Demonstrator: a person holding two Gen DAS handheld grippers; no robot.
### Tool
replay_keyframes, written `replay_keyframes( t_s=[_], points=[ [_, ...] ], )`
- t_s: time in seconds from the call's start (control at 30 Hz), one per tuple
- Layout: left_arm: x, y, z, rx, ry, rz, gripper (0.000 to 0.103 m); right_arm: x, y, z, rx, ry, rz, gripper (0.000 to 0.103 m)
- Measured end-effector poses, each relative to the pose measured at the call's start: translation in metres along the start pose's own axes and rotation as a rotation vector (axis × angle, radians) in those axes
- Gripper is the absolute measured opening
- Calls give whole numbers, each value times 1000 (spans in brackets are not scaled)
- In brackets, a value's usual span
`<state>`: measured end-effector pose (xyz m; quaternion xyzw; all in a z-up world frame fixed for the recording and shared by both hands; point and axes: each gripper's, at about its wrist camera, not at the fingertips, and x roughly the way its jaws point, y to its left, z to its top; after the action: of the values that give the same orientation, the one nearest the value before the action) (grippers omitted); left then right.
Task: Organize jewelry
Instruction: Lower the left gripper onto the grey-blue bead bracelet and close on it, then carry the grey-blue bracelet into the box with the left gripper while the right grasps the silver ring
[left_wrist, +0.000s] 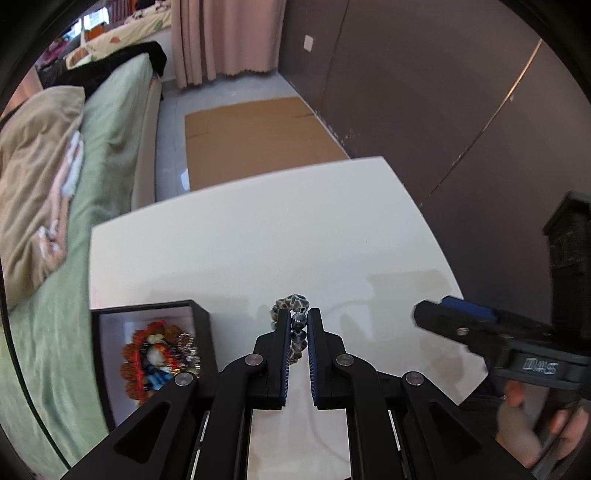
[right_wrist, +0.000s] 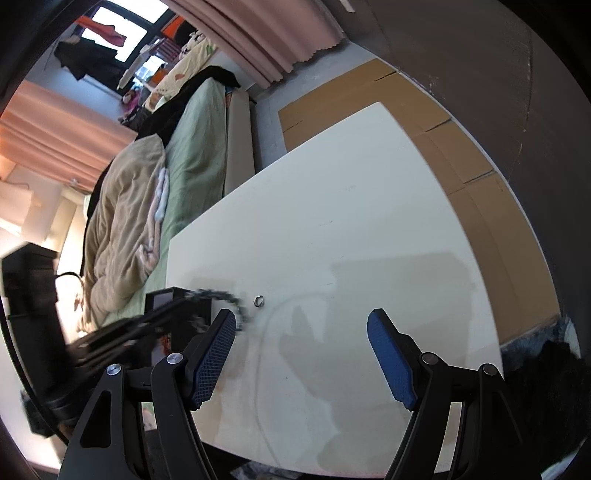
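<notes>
My left gripper (left_wrist: 299, 314) is shut on a bracelet (left_wrist: 293, 301) of grey and blue beads and holds it just above the white table (left_wrist: 258, 240). Left of it stands a black box (left_wrist: 201, 317) with a white lining, holding several colourful pieces of jewelry (left_wrist: 155, 358). In the right wrist view my right gripper (right_wrist: 303, 315) is open over the table with nothing between its fingers. A small silver ring (right_wrist: 258, 301) lies on the table just beyond them. The bracelet (right_wrist: 231, 297) and the left gripper appear blurred at the left there.
A bed with a green sheet (left_wrist: 110, 129) and a beige blanket (left_wrist: 33, 177) runs along the table's left side. Flat cardboard (left_wrist: 255, 136) lies on the floor beyond the far edge. A dark wall (left_wrist: 443, 110) lies to the right. A hand (left_wrist: 528, 424) holds the right gripper.
</notes>
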<state>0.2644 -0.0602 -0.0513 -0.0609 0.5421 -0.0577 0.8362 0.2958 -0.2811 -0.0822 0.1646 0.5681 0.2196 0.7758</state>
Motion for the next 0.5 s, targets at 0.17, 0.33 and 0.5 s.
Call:
replay_keyframes(
  t_s=[0.17,0.33,0.5],
  points=[
    [-17,16,0,-22,-32,8,9,14,11,-1,-17,22,-8,69],
    [-31,37,-3,-51,-54,22,9,29,22,-1,-36,40,-11,58],
    [-43,57,-7,-77,-65,34,9,50,41,-2,-71,69,-20,37]
  ],
)
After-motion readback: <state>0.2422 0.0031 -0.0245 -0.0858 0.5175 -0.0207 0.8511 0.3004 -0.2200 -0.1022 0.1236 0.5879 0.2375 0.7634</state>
